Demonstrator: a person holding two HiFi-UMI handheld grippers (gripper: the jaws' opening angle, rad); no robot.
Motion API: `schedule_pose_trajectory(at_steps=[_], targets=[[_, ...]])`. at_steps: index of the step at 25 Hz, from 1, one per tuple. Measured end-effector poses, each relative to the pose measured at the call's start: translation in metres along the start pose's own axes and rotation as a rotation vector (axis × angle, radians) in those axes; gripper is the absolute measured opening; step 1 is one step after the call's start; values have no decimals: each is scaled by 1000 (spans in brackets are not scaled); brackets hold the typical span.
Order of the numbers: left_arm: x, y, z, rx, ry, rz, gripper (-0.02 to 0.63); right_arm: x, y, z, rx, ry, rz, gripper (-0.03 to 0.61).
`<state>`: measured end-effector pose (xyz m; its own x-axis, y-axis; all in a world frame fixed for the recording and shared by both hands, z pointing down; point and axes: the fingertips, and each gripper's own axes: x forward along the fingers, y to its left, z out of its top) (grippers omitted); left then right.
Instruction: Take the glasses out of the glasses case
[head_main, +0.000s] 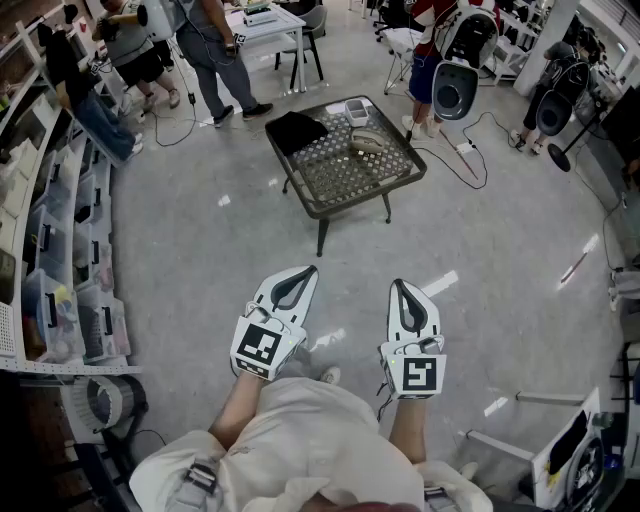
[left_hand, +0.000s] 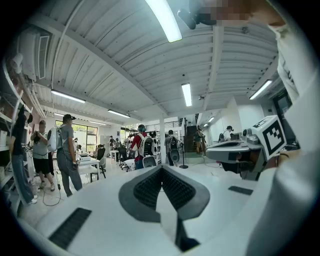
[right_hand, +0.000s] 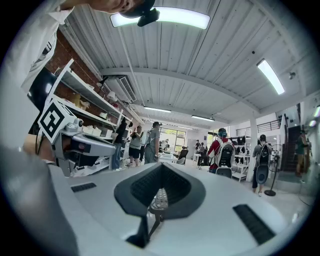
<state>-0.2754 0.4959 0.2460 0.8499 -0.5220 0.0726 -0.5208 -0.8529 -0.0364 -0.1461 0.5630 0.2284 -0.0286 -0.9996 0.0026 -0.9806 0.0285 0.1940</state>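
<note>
Holding left fingers (left_hand: 100, 200) and right fingers (right_hand: 240, 200) pressed together, nothing in them, both pointing level. What I'm taking for the glasses case (head_main: 370, 143) is lying well ahead on the bench (head_main: 345, 178), near a flat black thing (head_main: 295, 130); too small to tell if it's open. Long axis is looking roughly crosswise to me. It's sitting slightly toward my right fingers, so I'm judging right reaches first once I'm closer.

Left claw (head_main: 304, 274), right claw (head_main: 401, 287), table (head_main: 340, 178) beyond
</note>
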Motion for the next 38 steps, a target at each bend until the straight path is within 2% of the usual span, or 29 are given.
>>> schedule_pose_trajectory(at_steps=[8, 16, 27, 33, 38], targets=[[9, -22, 9, 29, -6, 15, 11, -12, -21, -11, 40, -1, -4, 6], [46, -13, 5, 38, -4, 16, 11, 18, -38, -23, 39, 4, 10, 6], [115, 64, 2, 27, 2, 4, 12, 115, -58, -30, 27, 41, -3, 6], [153, 112, 3, 26, 5, -23, 12, 174, -64, -32, 44, 52, -21, 6], [181, 149, -1, 26, 2, -60, 12, 217, -64, -37, 21, 70, -53, 6]])
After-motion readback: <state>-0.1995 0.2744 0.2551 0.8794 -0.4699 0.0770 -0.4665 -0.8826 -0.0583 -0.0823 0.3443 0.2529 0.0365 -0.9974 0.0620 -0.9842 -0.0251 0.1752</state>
